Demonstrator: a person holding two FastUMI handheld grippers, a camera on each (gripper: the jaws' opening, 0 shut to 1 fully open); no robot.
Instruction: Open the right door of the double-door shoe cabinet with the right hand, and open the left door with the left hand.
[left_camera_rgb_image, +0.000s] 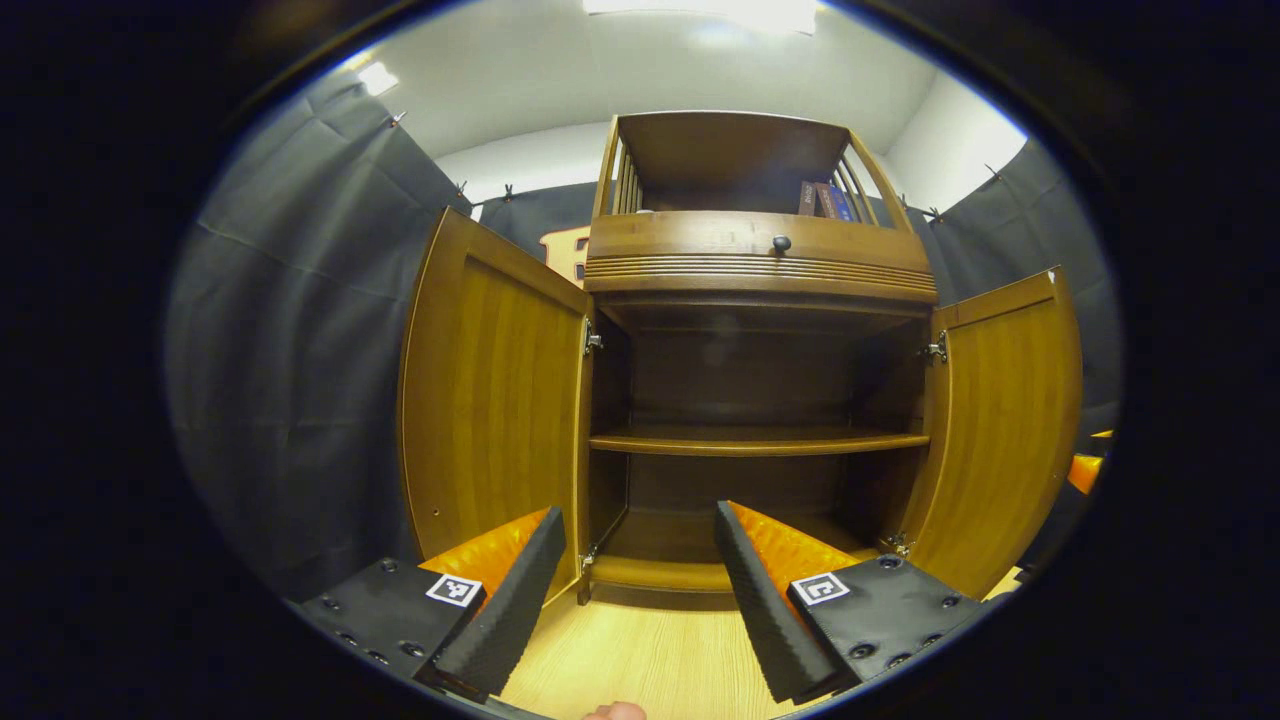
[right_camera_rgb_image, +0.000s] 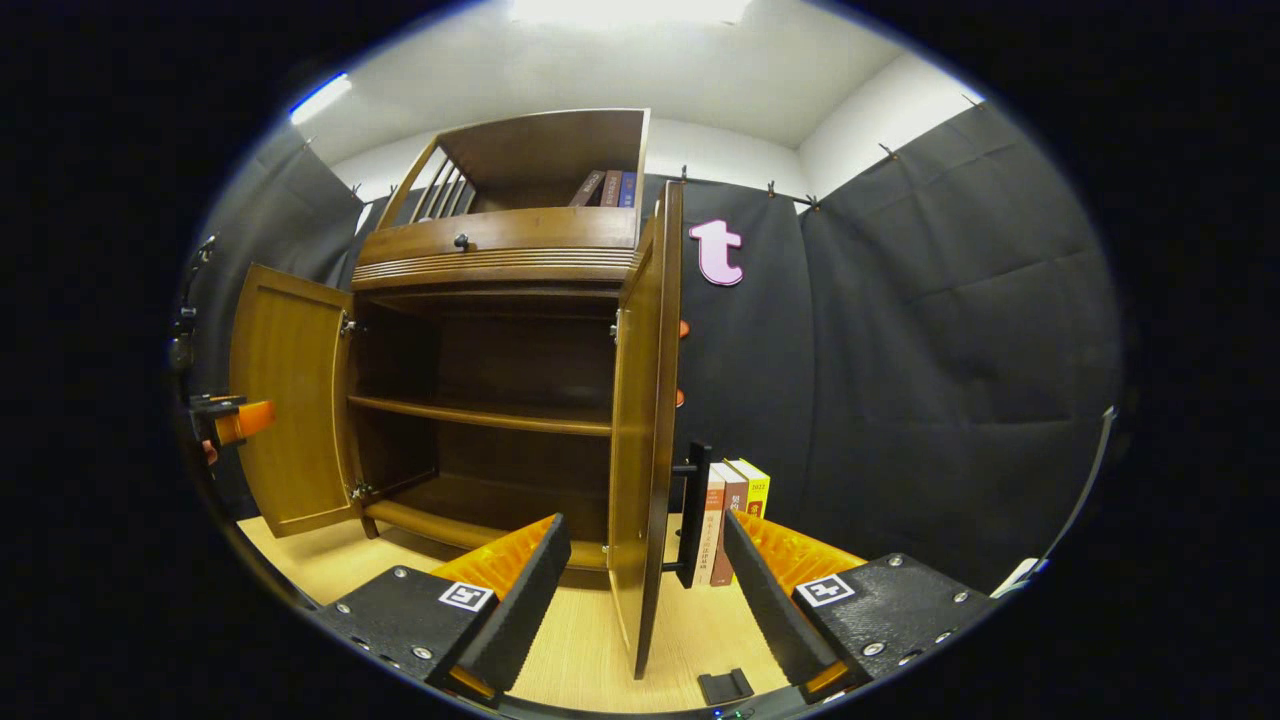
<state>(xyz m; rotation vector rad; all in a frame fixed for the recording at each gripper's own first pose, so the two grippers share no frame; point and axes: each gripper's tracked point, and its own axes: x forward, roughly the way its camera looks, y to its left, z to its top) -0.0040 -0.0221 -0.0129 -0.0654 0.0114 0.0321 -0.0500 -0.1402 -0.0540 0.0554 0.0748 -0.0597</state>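
Observation:
The brown wooden shoe cabinet stands with both doors swung wide. In the left gripper view its left door and right door flank a bare inner shelf. My left gripper is open in front of the cabinet's middle, holding nothing. In the right gripper view the right door stands edge-on, its dark handle between my fingers' line of sight. My right gripper is open, just short of that door edge. The left door and the other gripper show at far left.
Several books stand on the light wooden floor right of the cabinet. A small dark block lies on the floor near my right gripper. More books sit in the cabinet's top compartment above a drawer knob. Black cloth walls surround.

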